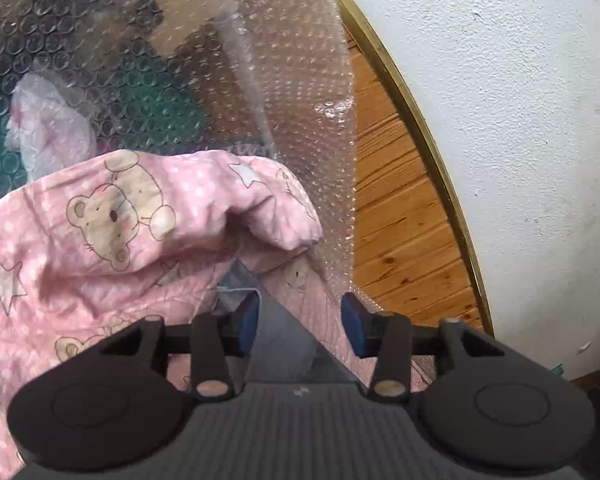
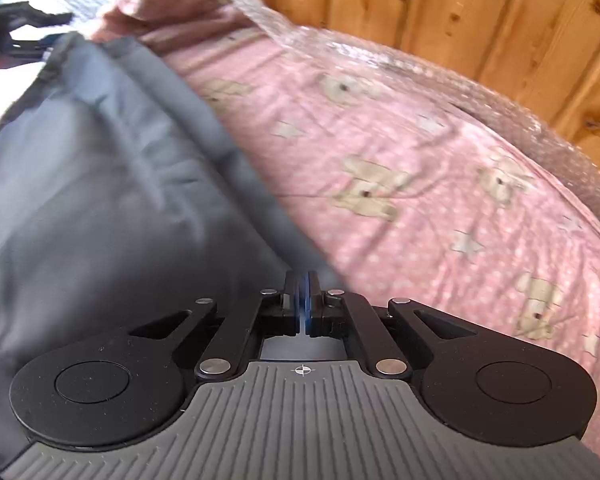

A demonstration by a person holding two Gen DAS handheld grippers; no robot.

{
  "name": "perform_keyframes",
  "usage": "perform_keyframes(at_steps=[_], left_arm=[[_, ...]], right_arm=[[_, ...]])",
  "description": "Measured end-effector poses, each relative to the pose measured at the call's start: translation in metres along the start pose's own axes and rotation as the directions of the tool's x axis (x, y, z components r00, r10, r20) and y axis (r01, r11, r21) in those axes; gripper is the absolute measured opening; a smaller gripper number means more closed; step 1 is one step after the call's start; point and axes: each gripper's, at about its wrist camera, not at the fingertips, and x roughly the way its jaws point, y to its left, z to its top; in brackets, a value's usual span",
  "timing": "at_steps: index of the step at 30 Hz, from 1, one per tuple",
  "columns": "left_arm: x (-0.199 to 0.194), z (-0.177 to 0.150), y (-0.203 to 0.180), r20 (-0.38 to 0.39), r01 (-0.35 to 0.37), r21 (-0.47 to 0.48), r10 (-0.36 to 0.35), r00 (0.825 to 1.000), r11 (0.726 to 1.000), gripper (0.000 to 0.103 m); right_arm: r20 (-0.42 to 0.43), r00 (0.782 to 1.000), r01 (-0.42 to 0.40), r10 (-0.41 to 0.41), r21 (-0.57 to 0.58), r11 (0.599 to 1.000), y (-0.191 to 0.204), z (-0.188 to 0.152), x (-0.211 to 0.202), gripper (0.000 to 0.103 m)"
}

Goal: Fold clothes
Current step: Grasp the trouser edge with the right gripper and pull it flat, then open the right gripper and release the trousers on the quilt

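Pink bear-print sheet [image 2: 420,184] carries limp grey garment [image 2: 100,184]; right gripper [image 2: 303,304] pinches its edge, left gripper [image 1: 300,320] half-open; best grabbed by corners.

Grey garment [image 2: 100,184], smooth fabric, creased, spread over pink teddy-bear-print sheet [image 2: 420,184], seamed edge running diagonally

place: home, likely bedroom | evidence: pink teddy-print bedding [image 2: 400,184]; pine plank wall [image 2: 480,20]; white plaster wall [image 1: 520,120]

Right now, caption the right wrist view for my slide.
Shut right hand-held gripper pinching grey garment on pink teddy-bear sheet.
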Motion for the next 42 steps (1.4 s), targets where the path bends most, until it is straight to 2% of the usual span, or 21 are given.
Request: perform_keyframes(at_steps=[2, 4, 6, 9, 11, 13, 14, 15, 16, 18, 21, 24, 26, 28, 30, 32, 33, 35, 37, 39, 42], left_arm=[[0.004, 0.0, -0.005, -0.047, -0.034, 0.076, 0.038, 0.998, 0.997, 0.058], [-0.003, -0.003, -0.008, -0.061, -0.057, 0.128, 0.066, 0.996, 0.99, 0.06], [-0.016, -0.009, -0.009, -0.059, -0.076, 0.167, 0.087, 0.994, 0.983, 0.069], [-0.021, -0.021, -0.009, -0.09, -0.102, 0.217, 0.124, 0.988, 0.971, 0.081], [-0.007, -0.029, -0.013, -0.144, -0.095, 0.271, 0.138, 0.98, 0.958, 0.081], [0.011, -0.035, -0.02, -0.205, -0.064, 0.333, 0.138, 0.969, 0.941, 0.063], [0.018, -0.035, -0.027, -0.241, -0.025, 0.361, 0.119, 0.963, 0.932, 0.011], [0.019, -0.03, -0.035, -0.247, 0.009, 0.383, 0.093, 0.965, 0.924, 0.011], [0.014, -0.022, -0.043, -0.22, 0.053, 0.372, 0.033, 0.975, 0.927, 0.01], [0.005, -0.001, -0.054, -0.129, 0.089, 0.329, -0.048, 0.99, 0.94, 0.009], [0.028, 0.025, -0.047, -0.079, 0.005, 0.249, 0.015, 0.997, 0.968, 0.011], [0.088, 0.025, -0.025, -0.181, -0.182, 0.234, 0.227, 0.957, 0.955, 0.015], [0.098, 0.02, -0.016, -0.197, -0.259, 0.219, 0.303, 0.932, 0.941, 0.018], [0.074, 0.018, -0.016, -0.141, -0.257, 0.175, 0.283, 0.949, 0.95, 0.031], [0.038, 0.013, -0.022, -0.058, -0.249, 0.134, 0.258, 0.964, 0.959, 0.067], [-0.016, -0.004, -0.03, 0.027, -0.254, 0.126, 0.252, 0.967, 0.959, 0.072], [-0.04, -0.015, -0.033, 0.05, -0.26, 0.124, 0.256, 0.965, 0.958, 0.074], [-0.079, -0.044, -0.034, 0.051, -0.281, 0.085, 0.277, 0.959, 0.956, 0.079], [-0.112, -0.083, -0.021, 0.004, -0.285, -0.027, 0.285, 0.958, 0.958, 0.08], [-0.131, -0.125, -0.006, -0.06, -0.29, -0.152, 0.284, 0.957, 0.945, 0.079], [-0.138, -0.168, 0.002, -0.086, -0.28, -0.266, 0.267, 0.96, 0.922, 0.078]], right_arm=[[0.014, 1.0, -0.007, 0.007, 0.017, 1.0, -0.01, 0.004, 0.003, 0.002], [0.1, 0.993, -0.054, 0.056, -0.028, 0.998, 0.001, 0.013, -0.011, 0.017], [0.187, 0.975, -0.103, 0.117, -0.086, 0.991, 0.016, 0.024, -0.027, 0.057], [0.245, 0.943, -0.159, 0.224, -0.258, 0.953, 0.061, 0.045, -0.032, 0.083], [0.211, 0.952, -0.129, 0.22, -0.374, 0.918, 0.09, 0.057, -0.013, 0.084], [0.161, 0.969, -0.098, 0.189, -0.454, 0.886, 0.108, 0.064, 0.015, 0.078], [0.114, 0.976, -0.113, 0.188, -0.471, 0.875, 0.113, 0.067, 0.029, 0.058], [0.05, 0.977, -0.162, 0.208, -0.464, 0.871, 0.113, 0.071, 0.041, 0.017], [0.014, 0.976, -0.188, 0.217, -0.453, 0.872, 0.112, 0.075, 0.045, 0.0], [0.038, 0.961, -0.237, 0.274, -0.397, 0.887, 0.096, 0.085, 0.031, 0.0], [0.113, 0.933, -0.314, 0.341, -0.208, 0.927, 0.054, 0.102, 0.017, 0.0], [0.031, 0.97, -0.235, 0.24, -0.121, 0.965, 0.04, 0.102, 0.056, 0.0], [0.012, 0.988, -0.152, 0.155, -0.129, 0.98, 0.046, 0.096, 0.071, 0.0], [0.044, 0.997, -0.057, 0.062, -0.1, 0.993, 0.05, 0.092, 0.056, 0.011], [0.128, 0.991, 0.043, -0.033, -0.078, 0.996, 0.052, 0.083, 0.022, 0.038], [0.226, 0.973, 0.05, -0.05, 0.003, 0.999, 0.048, 0.065, -0.029, 0.039], [0.258, 0.966, 0.02, -0.031, 0.042, 0.999, 0.047, 0.054, -0.051, 0.048], [0.286, 0.958, -0.032, 0.0, 0.108, 0.994, 0.057, 0.024, -0.084, 0.059], [0.306, 0.951, -0.099, 0.047, 0.156, 0.983, 0.073, -0.009, -0.113, 0.059], [0.315, 0.941, -0.176, 0.125, 0.139, 0.974, 0.102, -0.036, -0.13, 0.07], [0.306, 0.928, -0.201, 0.214, -0.074, 0.977, 0.174, -0.051, -0.138, 0.097]])
